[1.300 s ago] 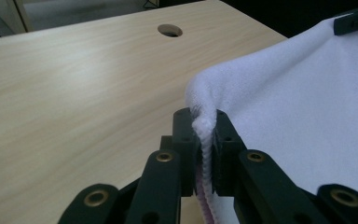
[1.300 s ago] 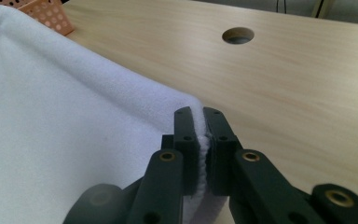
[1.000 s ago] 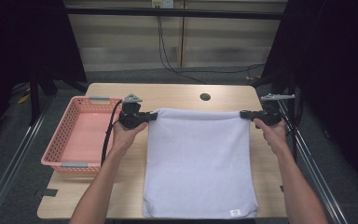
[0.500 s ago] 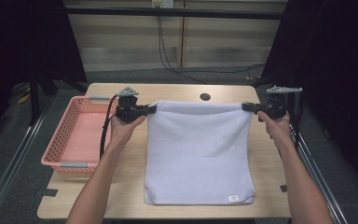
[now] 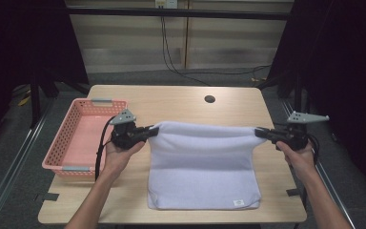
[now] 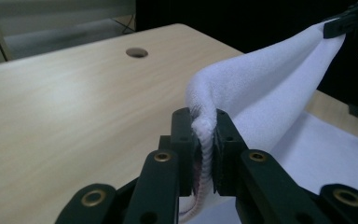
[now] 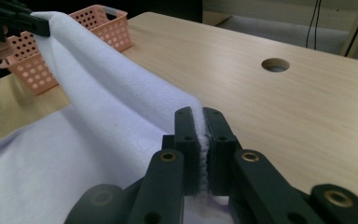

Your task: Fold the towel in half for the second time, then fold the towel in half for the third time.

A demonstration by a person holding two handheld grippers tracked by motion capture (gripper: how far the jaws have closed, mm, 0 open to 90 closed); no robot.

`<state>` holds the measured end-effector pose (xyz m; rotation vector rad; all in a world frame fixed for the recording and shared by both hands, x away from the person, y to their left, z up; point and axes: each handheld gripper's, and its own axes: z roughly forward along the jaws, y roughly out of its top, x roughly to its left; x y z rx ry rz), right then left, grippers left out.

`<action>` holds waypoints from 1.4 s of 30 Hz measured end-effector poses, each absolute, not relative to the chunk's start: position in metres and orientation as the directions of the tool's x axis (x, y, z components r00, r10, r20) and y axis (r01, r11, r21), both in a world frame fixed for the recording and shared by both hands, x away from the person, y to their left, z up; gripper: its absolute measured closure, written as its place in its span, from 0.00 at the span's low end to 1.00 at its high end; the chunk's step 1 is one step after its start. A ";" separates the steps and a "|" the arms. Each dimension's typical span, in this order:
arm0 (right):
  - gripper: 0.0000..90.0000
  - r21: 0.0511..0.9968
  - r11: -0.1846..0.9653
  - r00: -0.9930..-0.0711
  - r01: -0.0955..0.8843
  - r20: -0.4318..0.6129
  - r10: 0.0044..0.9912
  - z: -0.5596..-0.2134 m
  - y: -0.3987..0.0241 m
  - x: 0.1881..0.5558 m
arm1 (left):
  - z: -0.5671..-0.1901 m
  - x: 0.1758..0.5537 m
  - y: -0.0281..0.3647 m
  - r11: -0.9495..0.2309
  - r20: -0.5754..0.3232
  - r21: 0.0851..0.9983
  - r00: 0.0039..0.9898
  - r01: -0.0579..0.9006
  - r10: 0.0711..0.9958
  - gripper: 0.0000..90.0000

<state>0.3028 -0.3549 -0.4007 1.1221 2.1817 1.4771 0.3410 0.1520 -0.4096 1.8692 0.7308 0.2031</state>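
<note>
A white towel (image 5: pixel 202 167) lies on the wooden table (image 5: pixel 181 102), its far edge lifted and stretched between both grippers. My left gripper (image 5: pixel 150 131) is shut on the towel's far left corner (image 6: pixel 204 126), and my right gripper (image 5: pixel 259 131) is shut on the far right corner (image 7: pixel 200 123). The raised edge runs taut from one to the other above the tabletop. The towel's near part stays flat on the table, with a small label (image 5: pixel 238 202) at its front right corner. In the right gripper view the left gripper (image 7: pixel 37 25) holds the far end of the towel.
A pink plastic basket (image 5: pixel 59 143) stands at the table's left side, close to my left hand. A round cable hole (image 5: pixel 209 99) is in the tabletop behind the towel. Dark curtains and a cable lie beyond the table's far edge.
Both grippers have drawn back toward the person while holding the towel's far edge, carrying it over the rest of the towel. The flat part showing is shorter.
</note>
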 end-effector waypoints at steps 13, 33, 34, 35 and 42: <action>0.94 0.783 0.312 -0.707 0.538 0.218 0.673 -0.464 -0.340 0.206 | -0.464 0.260 0.168 -0.401 -0.254 0.791 0.844 0.462 0.473 0.86; 0.55 0.723 0.322 -0.628 0.611 0.196 0.753 -0.474 -0.333 0.218 | -0.482 0.288 0.162 -0.461 -0.247 0.704 0.795 0.541 0.554 0.63; 0.53 0.717 0.320 -0.613 0.620 0.187 0.768 -0.477 -0.331 0.223 | -0.484 0.290 0.158 -0.470 -0.245 0.695 0.793 0.545 0.557 0.63; 0.53 0.706 0.313 -0.598 0.636 0.194 0.777 -0.481 -0.329 0.227 | -0.485 0.292 0.157 -0.479 -0.238 0.686 0.792 0.547 0.563 0.63; 0.48 0.645 0.373 -0.563 0.667 0.107 0.820 -0.494 -0.318 0.226 | -0.496 0.290 0.152 -0.494 -0.221 0.667 0.781 0.558 0.584 0.62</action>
